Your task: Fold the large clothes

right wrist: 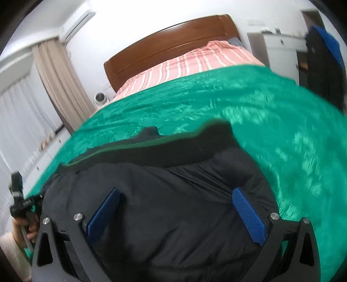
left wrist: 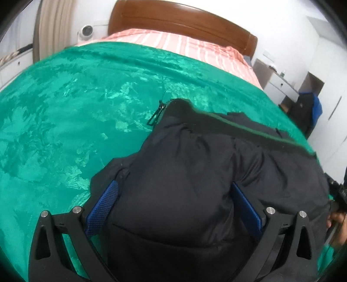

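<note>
A dark navy padded jacket (left wrist: 195, 151) lies bunched on a green blanket (left wrist: 65, 108) over the bed. Its zipper pull (left wrist: 157, 112) sticks out at the far corner. My left gripper (left wrist: 174, 185) is open, and the jacket's puffy bulk fills the space between its blue pads (left wrist: 102, 208). In the right wrist view the same jacket (right wrist: 173, 173) shows a dark green-edged band along its far side. My right gripper (right wrist: 176, 191) is also open, its wide-spread fingers straddling the fabric. Whether the pads press into the jacket is hidden by the cloth.
A pink striped sheet (left wrist: 173, 43) and a brown wooden headboard (left wrist: 173, 19) are at the far end. The green blanket (right wrist: 282, 108) spreads wide around the jacket. A hand holding the other gripper (right wrist: 19, 206) shows at the left edge. Curtains (right wrist: 60, 86) and white furniture (right wrist: 279, 43) line the walls.
</note>
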Tool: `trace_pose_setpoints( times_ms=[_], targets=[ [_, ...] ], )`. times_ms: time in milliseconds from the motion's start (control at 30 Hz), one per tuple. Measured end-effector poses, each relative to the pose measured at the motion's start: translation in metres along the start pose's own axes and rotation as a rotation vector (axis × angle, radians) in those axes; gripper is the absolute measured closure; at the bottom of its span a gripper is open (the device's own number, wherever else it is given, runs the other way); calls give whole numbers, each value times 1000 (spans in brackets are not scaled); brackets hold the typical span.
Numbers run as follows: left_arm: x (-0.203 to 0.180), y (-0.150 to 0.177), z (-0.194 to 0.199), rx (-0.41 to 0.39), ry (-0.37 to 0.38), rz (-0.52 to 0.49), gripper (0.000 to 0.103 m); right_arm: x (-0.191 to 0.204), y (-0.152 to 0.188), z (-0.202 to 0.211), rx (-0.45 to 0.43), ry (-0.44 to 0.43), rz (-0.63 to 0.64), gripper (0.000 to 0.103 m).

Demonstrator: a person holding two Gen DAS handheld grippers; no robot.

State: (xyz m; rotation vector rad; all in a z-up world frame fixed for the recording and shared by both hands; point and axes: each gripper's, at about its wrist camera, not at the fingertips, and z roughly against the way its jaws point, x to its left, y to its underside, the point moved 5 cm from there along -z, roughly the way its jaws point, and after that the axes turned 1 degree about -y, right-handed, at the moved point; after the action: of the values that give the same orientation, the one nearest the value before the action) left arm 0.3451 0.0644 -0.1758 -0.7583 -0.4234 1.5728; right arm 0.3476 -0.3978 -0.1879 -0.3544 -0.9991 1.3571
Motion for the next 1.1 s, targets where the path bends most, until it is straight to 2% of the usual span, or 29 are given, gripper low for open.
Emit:
trace_pose_setpoints(
  times_ms=[100, 267, 600, 733, 833, 967, 1033, 1100],
  targets=[
    [-3, 3, -6, -18, -6, -28, 0, -2, 7, -6, -10, 2, 1, 1],
    [6, 3, -10, -20, 67, 15, 0, -10, 13, -11, -17, -51, -49, 1],
    [12, 8, -13, -42, 122, 46, 0, -21, 13, -17, -33, -112, -99, 1],
    [12, 8, -14, -39, 115, 43, 0, -21, 13, -17, -33, -115, -103, 1],
    [8, 5, -13, -9, 68, 35, 0, -21, 11, -17, -31, -110, -101, 1],
    [-7, -3, 12, 93, -84, 3, 2, -16, 6, -13, -12, -83, -88, 1],
    [-30, -11, 49, 36, -26, -21, 2, -10, 1, -5, 8, -21, -62, 1],
    [-58, -20, 78, -7, 25, -56, 0, 0, -1, 14, -6, -7, -41, 1]
  ],
)
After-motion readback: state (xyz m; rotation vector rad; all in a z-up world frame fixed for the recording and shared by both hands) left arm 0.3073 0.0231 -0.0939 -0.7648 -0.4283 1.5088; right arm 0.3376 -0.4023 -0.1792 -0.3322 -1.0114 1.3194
